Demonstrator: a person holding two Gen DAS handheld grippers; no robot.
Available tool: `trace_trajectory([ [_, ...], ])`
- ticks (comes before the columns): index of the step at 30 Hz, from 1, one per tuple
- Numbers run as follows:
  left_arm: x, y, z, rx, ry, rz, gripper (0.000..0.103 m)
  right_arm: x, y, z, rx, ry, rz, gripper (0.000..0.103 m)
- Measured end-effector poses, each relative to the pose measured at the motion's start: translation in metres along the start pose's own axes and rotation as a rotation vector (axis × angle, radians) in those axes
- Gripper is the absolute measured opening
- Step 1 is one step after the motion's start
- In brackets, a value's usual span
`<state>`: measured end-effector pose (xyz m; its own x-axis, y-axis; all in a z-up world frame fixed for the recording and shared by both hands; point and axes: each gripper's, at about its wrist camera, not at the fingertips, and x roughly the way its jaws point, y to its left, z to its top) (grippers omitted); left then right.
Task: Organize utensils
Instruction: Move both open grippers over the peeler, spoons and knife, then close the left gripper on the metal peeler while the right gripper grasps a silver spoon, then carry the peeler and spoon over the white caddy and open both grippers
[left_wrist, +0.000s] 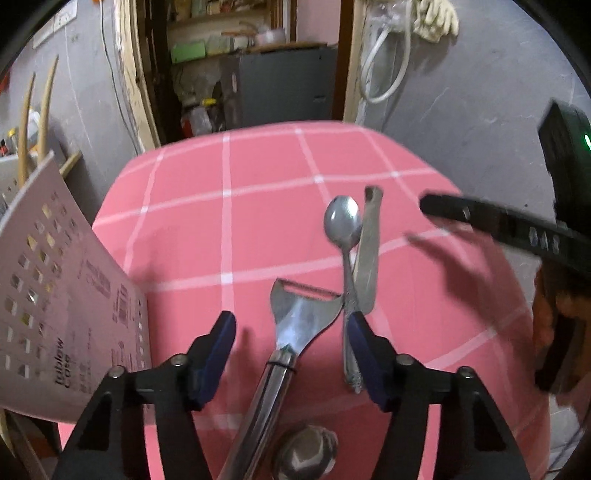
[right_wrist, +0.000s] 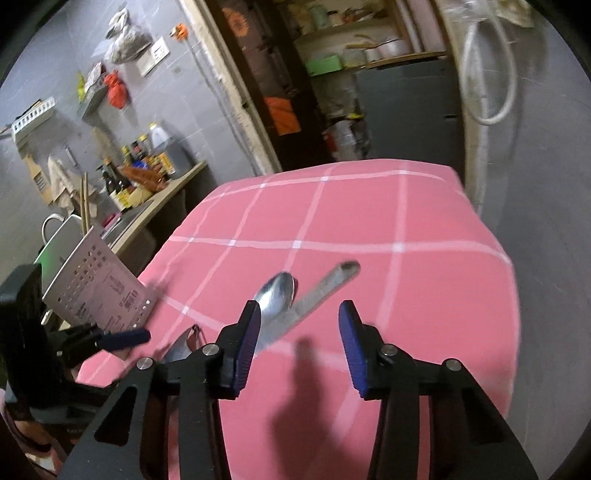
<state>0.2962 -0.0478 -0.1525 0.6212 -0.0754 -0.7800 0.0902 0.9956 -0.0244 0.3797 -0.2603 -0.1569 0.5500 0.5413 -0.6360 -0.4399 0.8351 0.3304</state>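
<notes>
**Operator:** Hovering both grippers over the pink checked cloth (left_wrist: 258, 229) now. The left gripper (left_wrist: 291, 325) straddles the peeler (left_wrist: 301, 314), its jaws apart and pressing on nothing; the peeler's handle runs back between the fingers toward me. The right gripper (right_wrist: 299, 325) hangs with a gap between its pads and only bare cloth under them, so it is released too.

**Spotter:** Where do the utensils lie?

**Operator:** Taking the peeler as my mark: the spoon (left_wrist: 343, 225) lies just beside it on the right, bowl pointing away from me, its handle touching the peeler's blade end. The butter knife (left_wrist: 369, 258) lies against the spoon on the far side. Nearer me than the peeler sits a round steel bowl, perhaps a ladle (left_wrist: 306, 454); it is cut off by the frame edge, so I cannot say for sure. The white perforated holder (left_wrist: 70, 291) stands left of the peeler, tilted.

**Spotter:** Which step is this?

**Operator:** I judge it the reach for a first pick, nothing lifted yet. Next calls for lowering the left pads to either side of the peeler's neck and clenching squarely, then carrying it left into the holder.

**Spotter:** Any writing?

**Operator:** The holder's label reads "Tublow Case" as best I can make out; the smaller print and barcode are illegible.
</notes>
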Motion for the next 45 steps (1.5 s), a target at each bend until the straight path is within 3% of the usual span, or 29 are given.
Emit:
trace_trajectory([
  [9,0.022,0.011,-0.003,-0.039,0.137,0.000,0.043,0.052,0.005,0.017,-0.080,0.112,0.073,0.036],
  [13,0.023,0.014,-0.003,-0.044,0.152,-0.012,0.041,0.067,0.010,0.015,-0.086,0.150,0.128,0.029],
  [18,0.028,0.017,0.003,-0.036,0.187,-0.018,0.041,0.081,0.010,0.018,-0.072,0.186,0.185,0.029],
  [20,0.029,0.017,0.005,-0.032,0.194,-0.019,0.039,0.084,0.008,0.018,-0.052,0.193,0.194,0.018],
  [22,0.030,0.018,0.009,-0.026,0.194,-0.015,0.022,0.088,0.002,0.017,-0.016,0.206,0.206,0.006],
  [27,0.028,0.024,0.012,-0.059,0.192,-0.055,0.019,0.070,0.007,0.012,0.030,0.147,0.221,0.003],
  [31,0.004,0.026,0.013,-0.080,0.102,-0.099,0.019,0.010,0.027,0.011,0.032,-0.016,0.150,0.002],
  [36,-0.043,0.024,0.015,-0.079,-0.076,-0.173,0.019,-0.063,0.068,0.006,-0.032,-0.194,0.004,0.002],
  [45,-0.116,0.042,0.026,-0.102,-0.308,-0.255,0.017,-0.152,0.133,0.022,-0.131,-0.397,-0.151,0.002],
])
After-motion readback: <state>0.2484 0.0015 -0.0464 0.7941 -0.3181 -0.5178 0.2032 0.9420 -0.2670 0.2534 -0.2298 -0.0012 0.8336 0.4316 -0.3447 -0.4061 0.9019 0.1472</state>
